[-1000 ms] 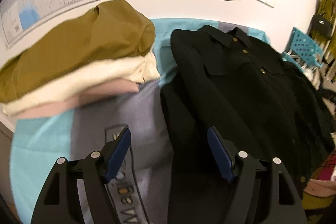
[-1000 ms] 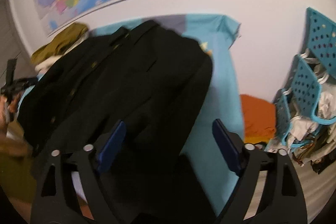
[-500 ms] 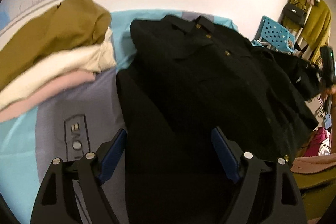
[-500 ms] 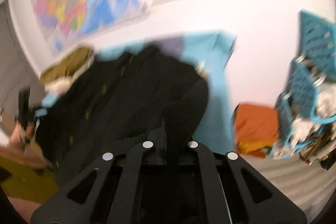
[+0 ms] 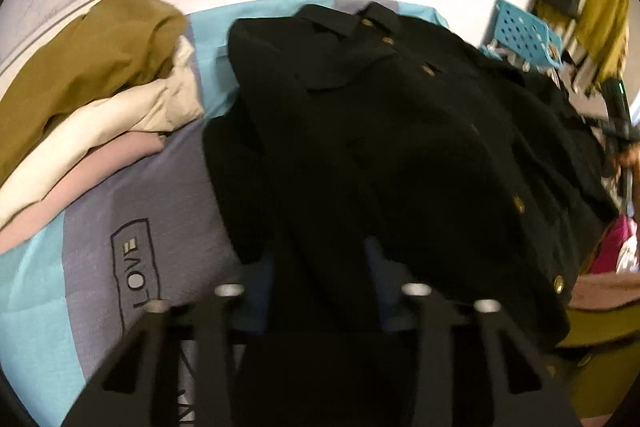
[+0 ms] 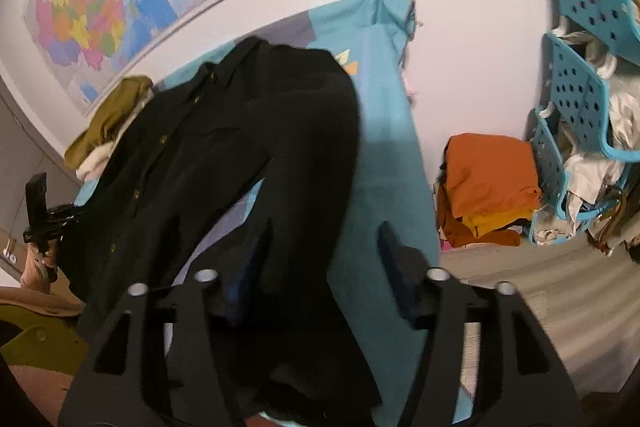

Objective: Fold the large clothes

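The black coat [image 5: 400,131] lies spread on a bed [image 5: 36,291] with a blue and grey cover, its collar toward the wall and its gold buttons facing up. To its left, by the wall, sits a pile [image 5: 92,95] of folded olive, cream and pink clothes.

The left gripper [image 5: 320,267] is over the near hem of the coat. A second ago its fingers stood wide apart, one over the grey cover and one over the coat; now they are much closer together and still closing, with a fold of the black cloth between them. The picture is blurred there, so I cannot tell if the pads already press on the cloth. The view has also shifted: the coat now fills the middle of it, and the word "LOVE" [image 5: 138,277] on the cover shows left of the fingers.

The right gripper [image 6: 316,259] is at the other side of the coat, where a sleeve or side panel runs down between its fingers. Half a second ago these fingers were closed together; now they stand apart again and are opening. The left finger [image 6: 244,279] is partly hidden behind the black cloth, the right finger [image 6: 400,267] is clear of it over the blue cover, so they do not hold the coat.

On the floor right of the bed lies an orange stack [image 6: 488,171] of clothes beside blue baskets [image 6: 576,107].
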A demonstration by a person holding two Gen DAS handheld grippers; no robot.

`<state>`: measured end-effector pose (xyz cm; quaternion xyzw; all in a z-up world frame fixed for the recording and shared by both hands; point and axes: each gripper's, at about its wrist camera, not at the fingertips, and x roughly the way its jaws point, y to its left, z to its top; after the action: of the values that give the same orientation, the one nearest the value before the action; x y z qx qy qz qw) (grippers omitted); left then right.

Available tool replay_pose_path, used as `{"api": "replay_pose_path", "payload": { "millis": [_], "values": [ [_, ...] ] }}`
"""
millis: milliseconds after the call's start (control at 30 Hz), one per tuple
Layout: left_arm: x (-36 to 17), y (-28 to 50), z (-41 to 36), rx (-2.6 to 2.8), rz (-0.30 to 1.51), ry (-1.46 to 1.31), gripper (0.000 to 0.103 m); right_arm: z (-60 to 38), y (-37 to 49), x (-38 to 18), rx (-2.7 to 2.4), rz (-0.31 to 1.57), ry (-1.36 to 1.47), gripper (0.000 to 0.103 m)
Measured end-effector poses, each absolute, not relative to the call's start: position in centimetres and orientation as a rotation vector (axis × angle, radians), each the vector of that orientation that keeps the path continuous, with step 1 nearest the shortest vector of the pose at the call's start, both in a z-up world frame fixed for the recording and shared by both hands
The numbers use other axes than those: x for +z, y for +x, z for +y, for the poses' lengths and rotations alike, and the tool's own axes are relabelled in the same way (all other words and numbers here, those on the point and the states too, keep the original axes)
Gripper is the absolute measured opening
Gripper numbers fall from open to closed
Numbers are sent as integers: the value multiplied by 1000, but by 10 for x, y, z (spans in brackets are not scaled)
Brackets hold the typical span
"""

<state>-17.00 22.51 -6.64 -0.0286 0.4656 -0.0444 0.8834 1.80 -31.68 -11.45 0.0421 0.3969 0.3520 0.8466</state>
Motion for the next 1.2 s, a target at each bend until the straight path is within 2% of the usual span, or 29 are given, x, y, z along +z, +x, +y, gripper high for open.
{"api": "replay_pose_path", "payload": {
  "millis": [33, 100, 233, 300, 367, 400, 433, 500, 567, 633, 667, 700, 767, 900, 967, 1033, 1200],
  "values": [
    [-63, -169, 231, -66, 971, -81, 6, -323, 12, -114, 760, 823, 107, 64],
    [-51, -169, 245, -16, 950, -122, 5, -328, 6, -112, 774, 807, 115, 69],
    [-10, -180, 284, 182, 840, -119, 5, -329, -11, -108, 813, 773, 73, 71],
    [-2, -179, 310, 300, 853, -131, 6, -328, -17, -108, 831, 761, 51, 81],
    [-10, -172, 326, 417, 914, -97, 21, -327, -25, -111, 845, 749, 20, 88],
    [-19, -168, 335, 489, 966, -85, 54, -327, -29, -113, 846, 746, 8, 89],
    [-27, -167, 344, 537, 997, -109, 66, -326, -32, -117, 847, 748, -3, 90],
    [-40, -168, 356, 520, 1026, -196, 59, -324, -35, -126, 836, 763, -20, 90],
    [-43, -171, 353, 532, 1001, -201, 59, -321, -36, -130, 831, 772, -34, 89],
    [-33, -175, 345, 502, 946, -187, 56, -316, -38, -131, 850, 768, -52, 66],
    [-21, -179, 337, 447, 887, -175, 56, -314, -39, -129, 872, 775, -58, 39],
    [-12, -182, 333, 416, 849, -170, 59, -312, -39, -126, 883, 776, -59, 27],
    [9, -189, 325, 351, 763, -174, 62, -312, -37, -114, 865, 774, -62, 19],
    [36, -191, 312, 236, 669, -183, 62, -336, -20, -70, 785, 722, 47, 17],
    [41, -197, 304, 196, 653, -160, 63, -350, -8, -45, 750, 696, 111, 16],
    [44, -191, 287, 140, 648, -128, 64, -358, 5, -16, 754, 674, 158, 9],
    [40, -155, 239, -21, 661, -56, 65, -308, 20, 57, 808, 638, 43, 6]
  ]
}}
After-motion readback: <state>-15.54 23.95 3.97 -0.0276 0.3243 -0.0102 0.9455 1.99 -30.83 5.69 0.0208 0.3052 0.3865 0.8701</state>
